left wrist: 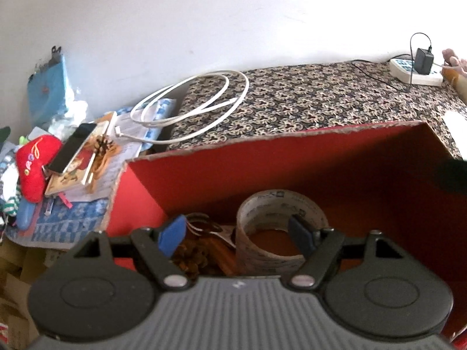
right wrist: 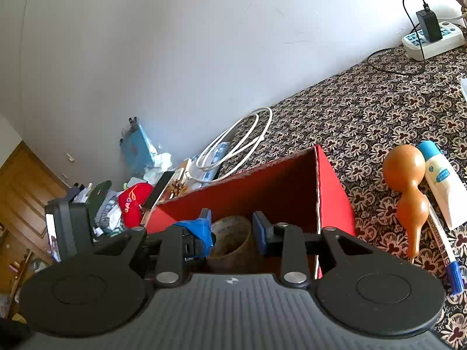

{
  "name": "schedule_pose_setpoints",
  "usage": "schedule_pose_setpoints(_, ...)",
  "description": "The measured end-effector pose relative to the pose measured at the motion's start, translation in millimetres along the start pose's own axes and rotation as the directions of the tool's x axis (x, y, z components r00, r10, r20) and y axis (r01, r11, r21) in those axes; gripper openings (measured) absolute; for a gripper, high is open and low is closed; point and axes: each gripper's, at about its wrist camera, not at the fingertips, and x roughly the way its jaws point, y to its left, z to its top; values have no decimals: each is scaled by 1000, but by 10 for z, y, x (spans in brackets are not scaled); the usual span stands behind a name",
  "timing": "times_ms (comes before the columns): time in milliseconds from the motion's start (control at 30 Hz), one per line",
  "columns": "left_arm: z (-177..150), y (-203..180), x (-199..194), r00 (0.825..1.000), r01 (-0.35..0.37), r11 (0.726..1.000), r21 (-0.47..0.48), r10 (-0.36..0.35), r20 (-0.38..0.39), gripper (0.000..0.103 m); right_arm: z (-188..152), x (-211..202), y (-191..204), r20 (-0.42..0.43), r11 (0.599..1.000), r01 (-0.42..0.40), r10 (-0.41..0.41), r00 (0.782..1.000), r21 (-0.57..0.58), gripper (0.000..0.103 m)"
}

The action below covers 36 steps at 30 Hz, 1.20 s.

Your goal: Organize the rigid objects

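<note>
Above the red box (left wrist: 262, 157), left tongs (left wrist: 236, 233) gape; right tongs (right wrist: 232, 227) narrowed, empty.

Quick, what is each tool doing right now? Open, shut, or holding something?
Left tool: open wide over the tape roll, gripping nothing.
Right tool: partly open, nothing held.

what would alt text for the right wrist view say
The right tool hovers empty at the near edge of a red cardboard box holding a tape roll. A brown gourd and pen lie on patterned cloth right.
</note>
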Motion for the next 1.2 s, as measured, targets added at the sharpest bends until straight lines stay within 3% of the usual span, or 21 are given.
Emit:
schedule_pose_setpoints(133,-1,-6,-27,999,-40,999,-13,40,-5,77,-3,-19,-10,-21,1000,-2,2,1000,-22,15)
schedule_pose_setpoints(267,9,1,-162,998,-65,995,-69,64,-23,77,37,-79,11,-47,997,56,-58,997,-45,15)
schedule_pose_setpoints(433,11,-108,-459,993,-120,988,-96,119,-12,77,94,-212,36,-66,996,64,-68,995,-68,15)
schedule_pose_setpoints(567,-12,-186,-691,992,-122,983,-138,121,-22,77,102,-322,112,-72,985,111,-121,990,-129,15)
schedule_pose_setpoints(833,-195,-345,-1250,986,-162,970,-181,165,-2,78,-61,-602,234,-102,971,107,-132,986,-215,15)
schedule_pose_setpoints(1067,-541,-396,-1462,976,-215,953,-215,201,-84,78,-334,-698,327,-174,957,108,-159,972,-271,15)
schedule_pose_setpoints(1200,-768,-330,-1472,974,-209,947,-243,180,-137,78,-509,-625,380,-254,953,141,-211,944,-268,15)
